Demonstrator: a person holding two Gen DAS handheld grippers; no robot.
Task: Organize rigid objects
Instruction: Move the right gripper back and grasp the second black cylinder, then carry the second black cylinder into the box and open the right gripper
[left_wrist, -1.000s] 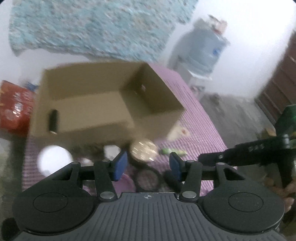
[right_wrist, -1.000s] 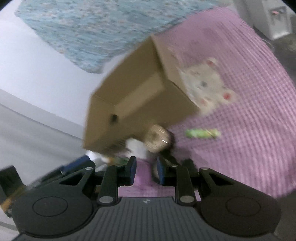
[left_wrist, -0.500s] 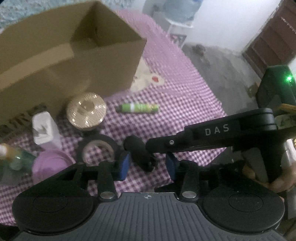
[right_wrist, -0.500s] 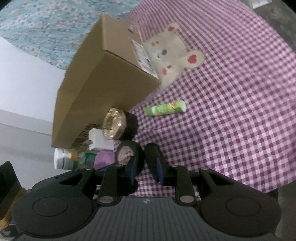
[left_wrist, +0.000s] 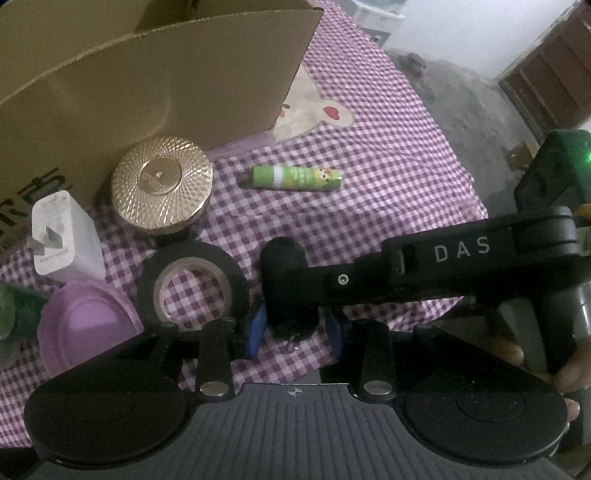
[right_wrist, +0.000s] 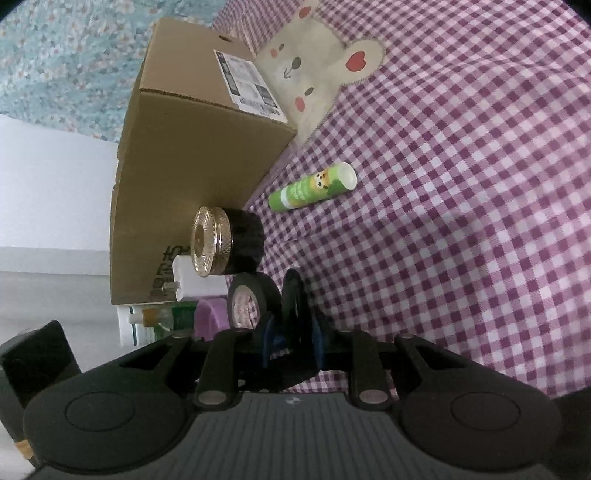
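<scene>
- the black object sits on the near part of the purple checked cloth, just right of the black tape roll. can't really tell what it is, just dark and rounded
- right gripper is clamped on it. in the right wrist view the black thing stands squeezed between the two blue pads, and in the left wrist view that gripper's finger comes in from the right and lies across the top of it
- left gripper has its jaws closing with the near end of the same black object between them. the left pad looks right up against it, but there's a sliver of gap at the other pad, so i wouldn't call it a grip
- a person's fingers show at the right edge, wrapped around the right gripper's handle
- the cardboard box stands at the far left, open at the top
- a gold-lidded jar is right in front of the box, just beyond the tape roll
- a green glue stick lies on its side to the right of the jar, apart from everything
- a white charger plug sits left of the jar, with a purple lid nearer, beside the tape
- a bear patch is sewn on the cloth, partly under the box's right corner
</scene>
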